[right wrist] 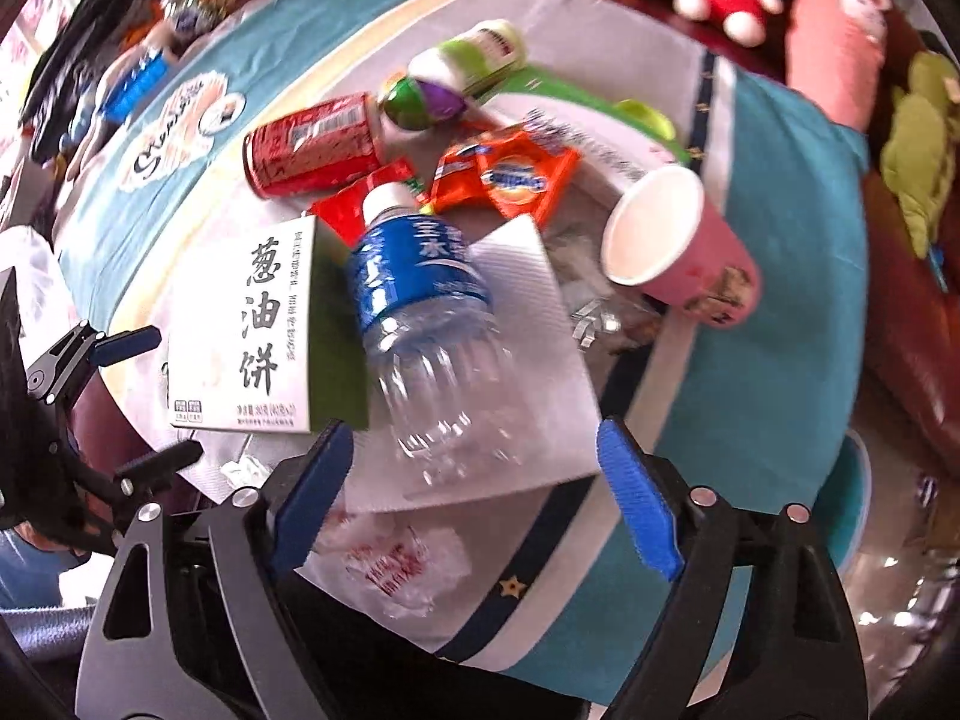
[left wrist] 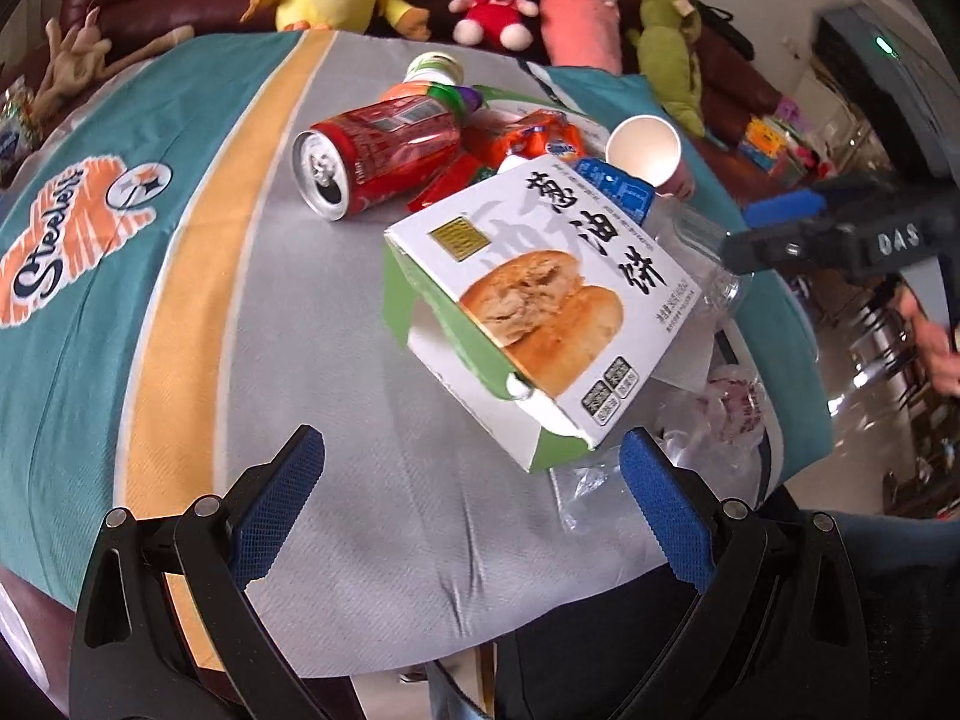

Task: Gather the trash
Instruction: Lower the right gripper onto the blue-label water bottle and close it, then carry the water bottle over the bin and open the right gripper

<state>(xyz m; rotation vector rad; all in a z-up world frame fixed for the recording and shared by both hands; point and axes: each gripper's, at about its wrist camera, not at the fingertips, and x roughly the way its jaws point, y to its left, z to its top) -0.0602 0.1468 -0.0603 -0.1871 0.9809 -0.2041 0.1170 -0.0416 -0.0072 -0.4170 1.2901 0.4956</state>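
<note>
Right gripper (right wrist: 474, 480) hangs spread over the clear blue-labelled plastic bottle (right wrist: 429, 312) — probably loose, so pinch its ribbed middle squarely — left gripper (left wrist: 474, 480) equally spread.

A bench (left wrist: 198, 324) draped in a teal, grey and yellow-striped printed cloth carries a heap of litter. On the cloth lie a red aluminium drink can (left wrist: 372, 159) on its side, a white-and-green cardboard pastry box (left wrist: 540, 306), a clear plastic water bottle with a blue label (right wrist: 420, 300), a pink paper cup (right wrist: 678, 240) tipped over, orange snack wrappers (right wrist: 510, 177), a white paper napkin (right wrist: 528, 360) and what seems a crumpled thin plastic bag (right wrist: 396, 564).
</note>
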